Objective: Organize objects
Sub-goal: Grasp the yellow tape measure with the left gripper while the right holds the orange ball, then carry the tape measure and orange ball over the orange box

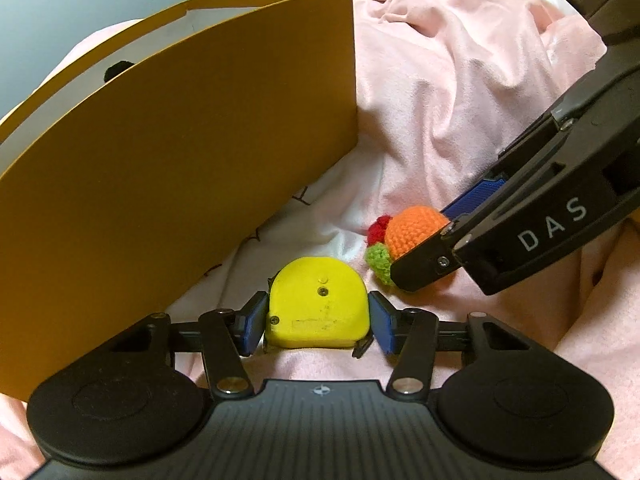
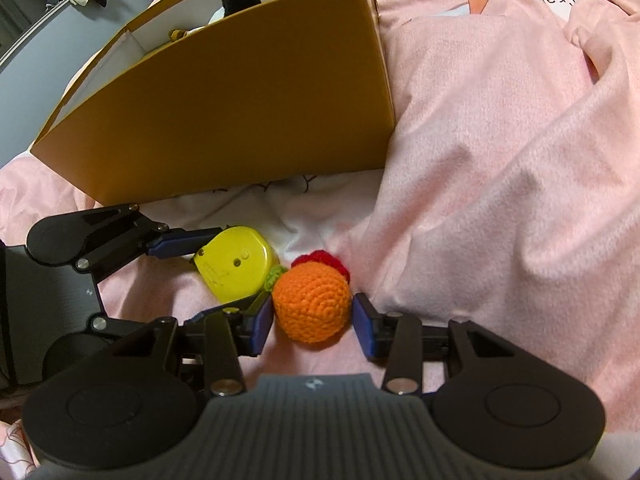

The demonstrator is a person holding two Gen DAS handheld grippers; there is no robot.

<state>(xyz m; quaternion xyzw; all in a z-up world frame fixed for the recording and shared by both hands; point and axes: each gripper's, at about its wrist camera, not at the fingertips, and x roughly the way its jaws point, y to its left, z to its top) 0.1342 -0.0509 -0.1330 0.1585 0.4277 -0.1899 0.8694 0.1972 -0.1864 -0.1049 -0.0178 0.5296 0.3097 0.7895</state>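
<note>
A yellow tape measure (image 1: 316, 308) lies on the pink bedding just in front of the box. My left gripper (image 1: 318, 320) has its blue pads against both sides of it. To its right sits an orange crochet ball (image 1: 416, 228) with red and green tufts; my right gripper (image 1: 440, 236) comes in from the upper right around it. The right wrist view shows the ball (image 2: 314, 304) between the right gripper's (image 2: 314, 320) pads, which touch both its sides. The tape measure (image 2: 236, 268) lies just left of the ball, touching its green tuft, inside the left gripper (image 2: 216, 276).
A tall ochre cardboard box (image 1: 180, 140) stands open-topped behind and left of both objects; a black fuzzy item (image 2: 240, 0) and other small things lie inside the box (image 2: 240, 112). Rumpled pink bedding (image 2: 500, 160) rises in folds to the right.
</note>
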